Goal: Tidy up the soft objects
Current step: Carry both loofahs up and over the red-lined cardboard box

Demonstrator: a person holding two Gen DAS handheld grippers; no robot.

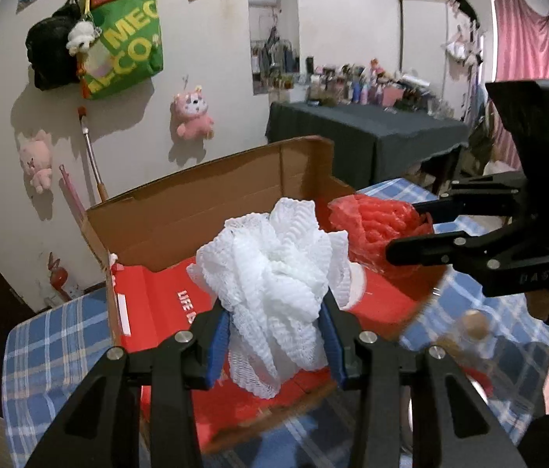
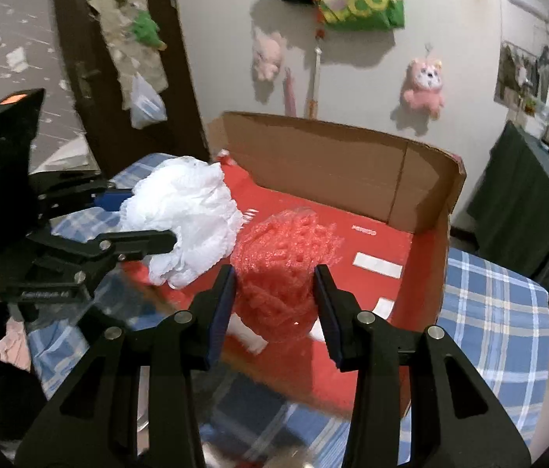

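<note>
My left gripper (image 1: 276, 335) is shut on a bunch of white foam netting (image 1: 274, 269) and holds it above the open cardboard box (image 1: 204, 202) with a red inside. My right gripper (image 2: 274, 300) is shut on a bunch of red foam netting (image 2: 282, 261), also over the box (image 2: 333, 163). In the left wrist view the right gripper (image 1: 407, 230) comes in from the right with the red netting (image 1: 376, 230). In the right wrist view the left gripper (image 2: 149, 218) comes in from the left with the white netting (image 2: 188, 218). The two bunches hang close side by side.
The box stands on a blue plaid cloth (image 1: 48, 335) that covers the table (image 2: 489, 312). Plush toys (image 1: 192, 113) and a green bag (image 1: 126, 46) hang on the wall behind. A dark-clothed table (image 1: 364, 132) with clutter stands at the back right.
</note>
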